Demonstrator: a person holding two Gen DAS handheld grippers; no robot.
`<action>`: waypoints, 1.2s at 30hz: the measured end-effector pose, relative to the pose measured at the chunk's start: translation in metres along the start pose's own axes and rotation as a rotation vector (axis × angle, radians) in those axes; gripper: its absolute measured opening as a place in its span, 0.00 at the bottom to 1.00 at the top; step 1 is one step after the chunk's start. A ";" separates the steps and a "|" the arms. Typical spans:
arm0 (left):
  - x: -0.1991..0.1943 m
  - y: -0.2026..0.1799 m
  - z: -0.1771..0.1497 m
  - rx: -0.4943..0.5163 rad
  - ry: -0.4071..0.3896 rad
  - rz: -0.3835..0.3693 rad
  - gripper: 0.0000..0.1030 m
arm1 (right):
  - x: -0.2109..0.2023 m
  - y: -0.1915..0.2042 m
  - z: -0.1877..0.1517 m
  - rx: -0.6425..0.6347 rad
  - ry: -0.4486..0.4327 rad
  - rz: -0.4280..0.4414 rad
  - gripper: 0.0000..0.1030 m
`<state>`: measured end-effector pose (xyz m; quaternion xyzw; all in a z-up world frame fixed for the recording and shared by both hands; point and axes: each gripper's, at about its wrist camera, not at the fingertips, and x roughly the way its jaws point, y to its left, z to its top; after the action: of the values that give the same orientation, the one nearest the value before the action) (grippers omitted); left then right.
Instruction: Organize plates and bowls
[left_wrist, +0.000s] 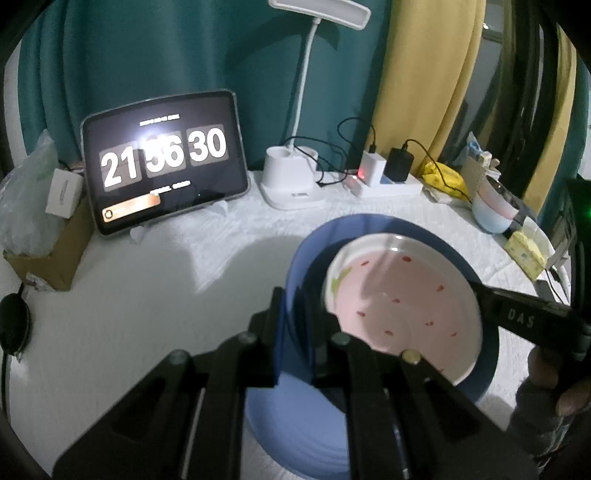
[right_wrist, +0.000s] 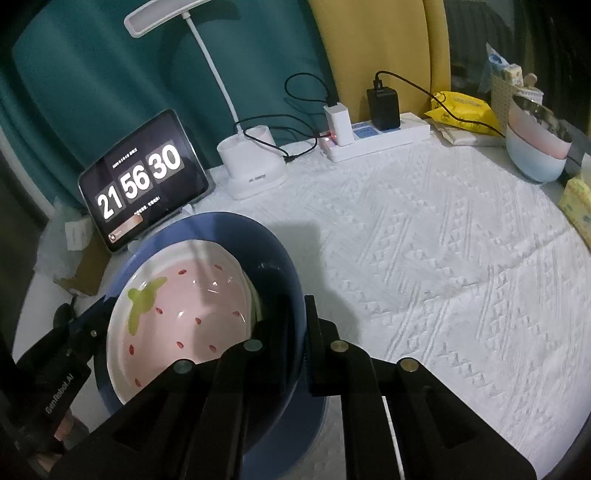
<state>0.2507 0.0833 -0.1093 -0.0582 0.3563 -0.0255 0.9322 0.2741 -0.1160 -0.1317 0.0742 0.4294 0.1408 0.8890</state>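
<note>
A deep blue bowl (left_wrist: 369, 225) sits in the middle of the white tablecloth with a pink strawberry-patterned plate (left_wrist: 399, 302) lying tilted inside it. My left gripper (left_wrist: 291, 325) is shut on the bowl's left rim, one finger inside the wall and one outside. The right gripper (left_wrist: 484, 299) reaches in from the right and pinches the opposite rim. In the right wrist view, my right gripper (right_wrist: 299, 332) is shut on the blue bowl (right_wrist: 258, 236) at its right rim. The pink plate (right_wrist: 184, 314) fills the bowl, and the left gripper (right_wrist: 99, 317) holds the far side.
A tablet showing a clock (left_wrist: 162, 158) leans at the back left beside a cardboard box (left_wrist: 55, 251). A white desk lamp (left_wrist: 291, 181) and a power strip with chargers (left_wrist: 384, 181) stand behind. Stacked bowls (right_wrist: 535, 140), yellow packets and a tissue box (right_wrist: 576, 199) crowd the right edge.
</note>
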 end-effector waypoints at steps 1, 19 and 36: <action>0.000 -0.001 0.000 0.003 0.001 0.000 0.07 | 0.000 -0.001 0.000 0.000 0.002 -0.001 0.09; -0.002 -0.009 -0.005 0.020 0.010 0.032 0.12 | -0.008 -0.004 -0.008 -0.052 -0.022 -0.049 0.11; -0.013 -0.015 -0.010 0.037 0.005 0.069 0.27 | -0.014 -0.007 -0.014 -0.051 -0.026 -0.079 0.24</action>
<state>0.2336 0.0687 -0.1062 -0.0287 0.3600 0.0000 0.9325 0.2566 -0.1271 -0.1319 0.0363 0.4165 0.1155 0.9010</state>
